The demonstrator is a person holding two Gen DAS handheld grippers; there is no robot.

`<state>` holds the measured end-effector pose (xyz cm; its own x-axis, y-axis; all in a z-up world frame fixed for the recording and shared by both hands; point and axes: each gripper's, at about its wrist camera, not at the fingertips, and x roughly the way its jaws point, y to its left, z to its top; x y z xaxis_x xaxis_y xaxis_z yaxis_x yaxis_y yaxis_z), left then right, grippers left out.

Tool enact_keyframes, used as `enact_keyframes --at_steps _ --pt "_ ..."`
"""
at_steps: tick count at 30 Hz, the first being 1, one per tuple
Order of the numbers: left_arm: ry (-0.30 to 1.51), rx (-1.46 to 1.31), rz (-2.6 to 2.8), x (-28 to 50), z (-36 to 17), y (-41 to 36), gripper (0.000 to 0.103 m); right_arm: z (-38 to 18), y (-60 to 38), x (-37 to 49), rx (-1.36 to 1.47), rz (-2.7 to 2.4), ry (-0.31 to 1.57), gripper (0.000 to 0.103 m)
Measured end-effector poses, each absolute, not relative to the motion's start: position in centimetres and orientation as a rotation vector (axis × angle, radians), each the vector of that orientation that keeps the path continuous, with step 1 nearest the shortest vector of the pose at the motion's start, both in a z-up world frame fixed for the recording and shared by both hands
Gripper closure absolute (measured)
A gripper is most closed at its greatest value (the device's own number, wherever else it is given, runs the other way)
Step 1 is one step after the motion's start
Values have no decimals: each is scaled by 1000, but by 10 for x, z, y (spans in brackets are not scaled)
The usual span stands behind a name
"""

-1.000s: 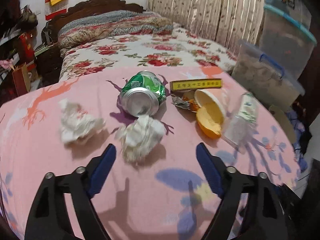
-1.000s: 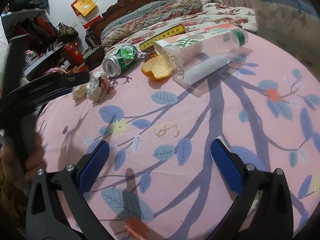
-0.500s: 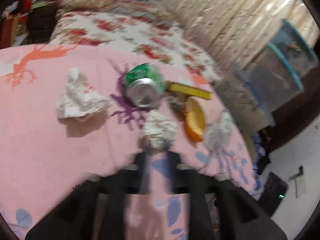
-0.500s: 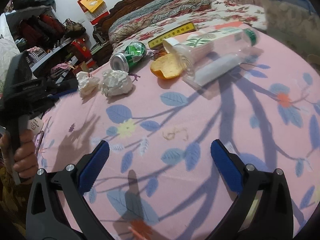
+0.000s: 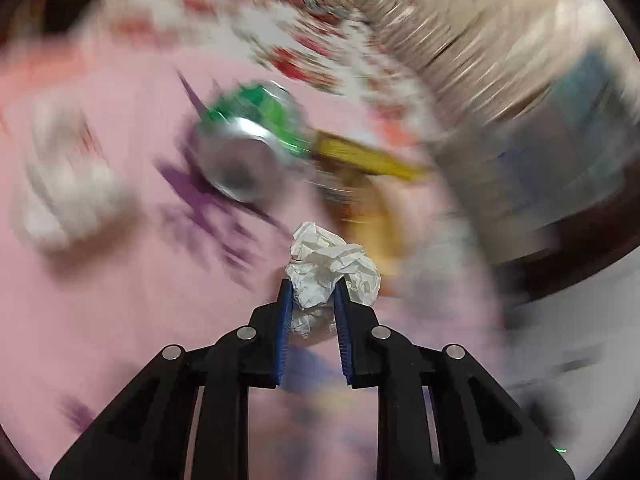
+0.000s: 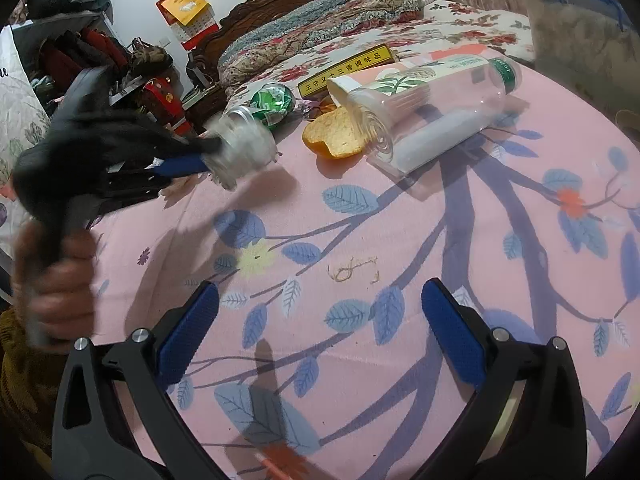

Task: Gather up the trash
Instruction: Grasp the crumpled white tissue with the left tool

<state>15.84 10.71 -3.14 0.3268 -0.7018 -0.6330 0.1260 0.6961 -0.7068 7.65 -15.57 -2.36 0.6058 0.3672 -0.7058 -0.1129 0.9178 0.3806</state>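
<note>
A crumpled white paper ball (image 5: 332, 268) sits between the blue pads of my left gripper (image 5: 311, 284), whose jaws are closing and press on it. The right wrist view shows that gripper (image 6: 208, 156) blurred at the left, carrying the paper ball (image 6: 244, 148) just above the pink cloth. Beyond lie a crushed green can (image 5: 248, 140) (image 6: 272, 104), a second paper wad (image 5: 64, 192), an orange peel (image 6: 336, 136), a clear plastic bottle (image 6: 432, 108) on its side and a yellow box (image 6: 348, 68). My right gripper (image 6: 320, 312) is open over the cloth, nothing between its fingers.
A pink cloth with blue leaves (image 6: 400, 220) covers the surface; a small brown string loop (image 6: 352, 270) lies on it. A floral bed (image 6: 360, 20) is behind, plastic storage bins (image 6: 580, 20) at the right, cluttered shelves (image 6: 80, 60) at the left. A hand (image 6: 52, 288) holds the left gripper.
The left gripper moved forward over the near paper ball, closed its jaws on it and swung; the view is now blurred. The right gripper kept still and open.
</note>
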Motion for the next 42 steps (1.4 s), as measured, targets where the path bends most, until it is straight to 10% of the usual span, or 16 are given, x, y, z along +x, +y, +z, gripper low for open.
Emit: enact_keyframes --at_steps 9,18,35,42 --pt "1089 -1079 -816 123 -43 185 84 -18 -156 91 396 360 903 5" --pt "1018 -1224 -876 104 -42 219 84 -18 -143 155 464 349 927 45" --pt "924 -723 -636 77 -2 206 83 -27 -145 190 622 203 945 46" --pt "876 -525 -607 60 11 188 82 -3 -84 171 98 218 874 64"
